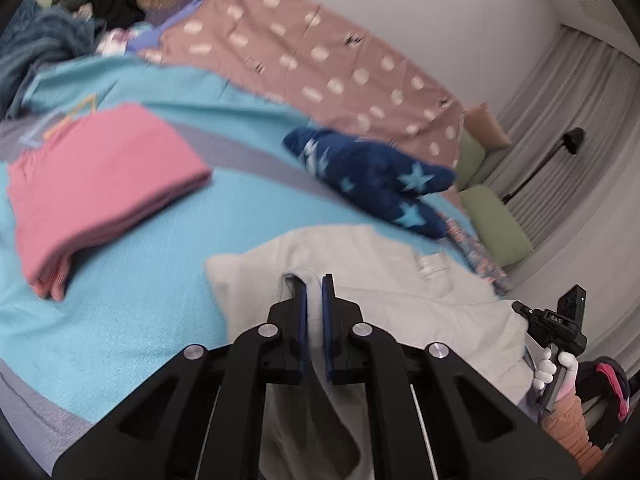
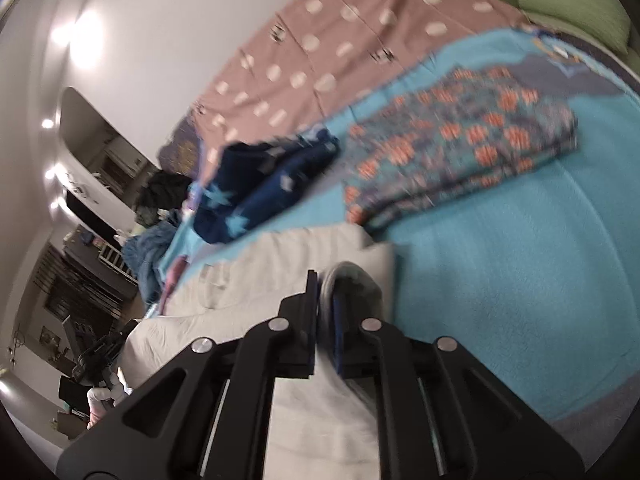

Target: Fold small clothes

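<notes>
A light grey garment (image 1: 384,276) lies spread on the turquoise bed cover (image 1: 132,304). My left gripper (image 1: 314,280) is shut on one edge of the grey garment and lifts a fold of it. My right gripper (image 2: 326,280) is shut on another edge of the same grey garment (image 2: 280,264), with cloth wrapped over the right finger. The right gripper also shows at the far right of the left wrist view (image 1: 560,320), and the left gripper shows at the lower left of the right wrist view (image 2: 100,356).
A folded pink garment (image 1: 96,188) lies to the left. A crumpled navy garment with light blue stars (image 1: 372,176) lies beyond the grey one. A folded patterned garment (image 2: 460,140) lies to the right. A pink dotted sheet (image 1: 320,64) and green pillows (image 1: 496,220) line the far side.
</notes>
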Motion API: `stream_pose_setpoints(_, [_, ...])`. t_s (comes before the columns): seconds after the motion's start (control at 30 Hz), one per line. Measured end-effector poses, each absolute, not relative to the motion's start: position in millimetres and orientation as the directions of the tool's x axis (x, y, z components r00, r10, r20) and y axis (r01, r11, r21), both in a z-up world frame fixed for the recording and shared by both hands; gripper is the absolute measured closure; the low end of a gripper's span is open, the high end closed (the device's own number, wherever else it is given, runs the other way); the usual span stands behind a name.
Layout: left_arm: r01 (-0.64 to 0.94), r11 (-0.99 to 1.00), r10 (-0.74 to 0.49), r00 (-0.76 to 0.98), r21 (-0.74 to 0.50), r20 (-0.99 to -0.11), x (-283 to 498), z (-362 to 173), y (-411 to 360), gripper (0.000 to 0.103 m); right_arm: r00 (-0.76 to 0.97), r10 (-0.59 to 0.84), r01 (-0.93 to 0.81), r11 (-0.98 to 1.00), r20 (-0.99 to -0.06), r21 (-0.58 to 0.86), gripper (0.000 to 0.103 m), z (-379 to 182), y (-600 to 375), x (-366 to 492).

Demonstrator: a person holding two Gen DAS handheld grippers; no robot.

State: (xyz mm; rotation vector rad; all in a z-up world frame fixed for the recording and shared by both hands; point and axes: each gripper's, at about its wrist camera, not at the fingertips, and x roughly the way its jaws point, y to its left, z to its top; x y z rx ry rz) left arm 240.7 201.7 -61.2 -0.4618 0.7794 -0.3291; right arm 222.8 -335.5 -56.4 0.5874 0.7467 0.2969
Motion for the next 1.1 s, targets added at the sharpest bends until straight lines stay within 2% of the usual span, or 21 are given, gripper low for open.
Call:
stream_pose_setpoints(0.07, [0.104,0.837,-0.467,0.647,-0.537,-0.603,243.6,-73.7,205.9,0.096,0.678,0.477,-0.043,0.785,-0.559,0.618,0.091,-69.5,-338.8,224.1])
stream_pose_setpoints(0.13, [0.112,0.821,-0.49,0.641,-0.56,-0.591,238.9,-76.8,210.1,0.089,0.666,0.484,-0.047,0.787,-0.567,0.616,0.082,-71.8,-342.5,218.8])
stream_pose_setpoints(0.2, [0.123,0.816,-0.5,0.64,-0.566,-0.583,230.4,-73.5,212.5,0.077,0.66,0.486,-0.055,0.791,-0.573,0.609,0.081,-70.2,-345.2,211.9])
stream_pose_setpoints(0.3, [0.144,0.817,-0.506,0.643,-0.558,-0.575,208.5,-63.0,211.1,0.064,0.649,0.495,-0.068,0.794,-0.578,0.604,0.081,-66.0,-347.4,193.6])
stream_pose_setpoints(0.37, [0.171,0.822,-0.512,0.64,-0.543,-0.573,193.5,-56.0,204.2,0.061,0.644,0.492,-0.076,0.803,-0.586,0.591,0.081,-64.5,-345.9,180.4])
stream_pose_setpoints(0.63, [0.227,0.88,-0.461,0.614,-0.416,-0.641,141.8,-46.9,182.4,0.059,0.643,0.459,-0.072,0.833,-0.613,0.549,0.081,-61.5,-345.6,149.2])
stream_pose_setpoints(0.73, [0.211,0.894,-0.435,0.621,-0.395,-0.653,143.1,-49.5,180.5,0.061,0.643,0.452,-0.067,0.837,-0.618,0.543,0.081,-62.3,-344.9,144.8])
stream_pose_setpoints(0.77, [0.207,0.899,-0.425,0.624,-0.387,-0.655,145.2,-49.5,179.7,0.071,0.644,0.447,-0.069,0.842,-0.62,0.535,0.081,-61.9,-343.5,143.5])
stream_pose_setpoints(0.8, [0.201,0.902,-0.417,0.627,-0.381,-0.658,148.3,-48.4,179.1,0.091,0.648,0.437,-0.068,0.849,-0.623,0.524,0.091,-60.7,-342.7,142.0])
stream_pose_setpoints(0.83, [0.2,0.898,-0.424,0.625,-0.391,-0.655,149.9,-47.2,178.8,0.098,0.655,0.428,-0.069,0.854,-0.622,0.516,0.094,-58.7,-342.0,140.1])
stream_pose_setpoints(1.1, [0.269,0.849,-0.5,0.689,-0.455,-0.525,148.0,10.3,180.8,0.098,0.739,0.522,-0.174,0.759,-0.426,0.627,0.097,-0.5,-352.5,120.2])
